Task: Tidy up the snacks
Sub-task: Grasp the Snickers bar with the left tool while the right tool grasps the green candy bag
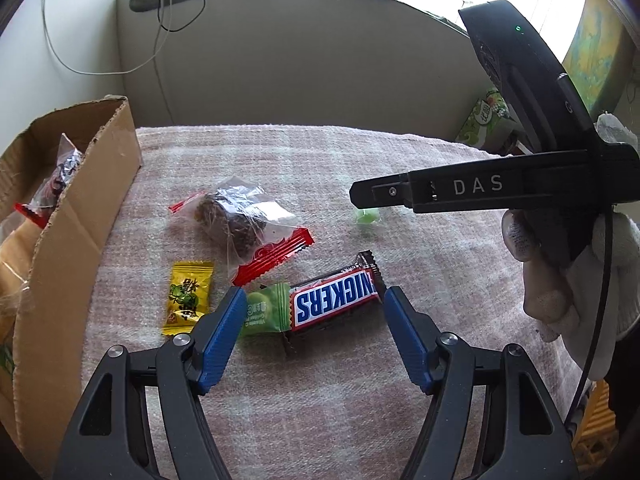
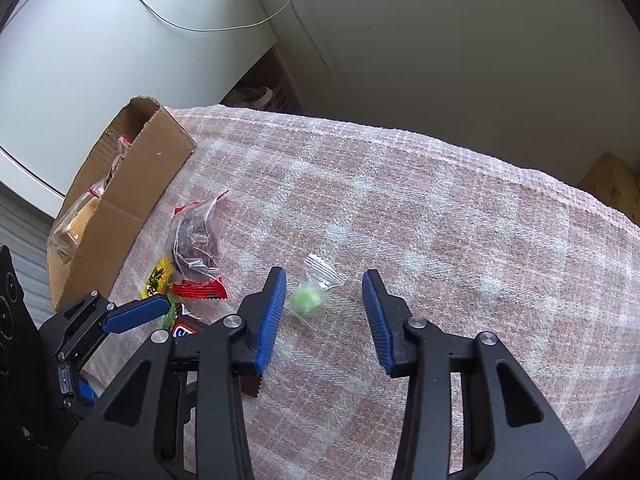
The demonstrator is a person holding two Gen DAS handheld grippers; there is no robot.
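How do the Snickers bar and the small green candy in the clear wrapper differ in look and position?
The Snickers bar is long, brown with a red-and-blue logo; the green candy is small and round in clear wrap. The bar lies between the left claw pads, touching a green packet; the candy lies alone between the right claw pads. Both rest ungripped on the checked cloth.

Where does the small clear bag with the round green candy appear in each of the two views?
Left wrist: small clear bag with the round green candy, right of centre, beyond the Snickers bar.
Right wrist: same bag, centre, between the right tool's blue pads.
Shared landmark: brown cardboard box, left.
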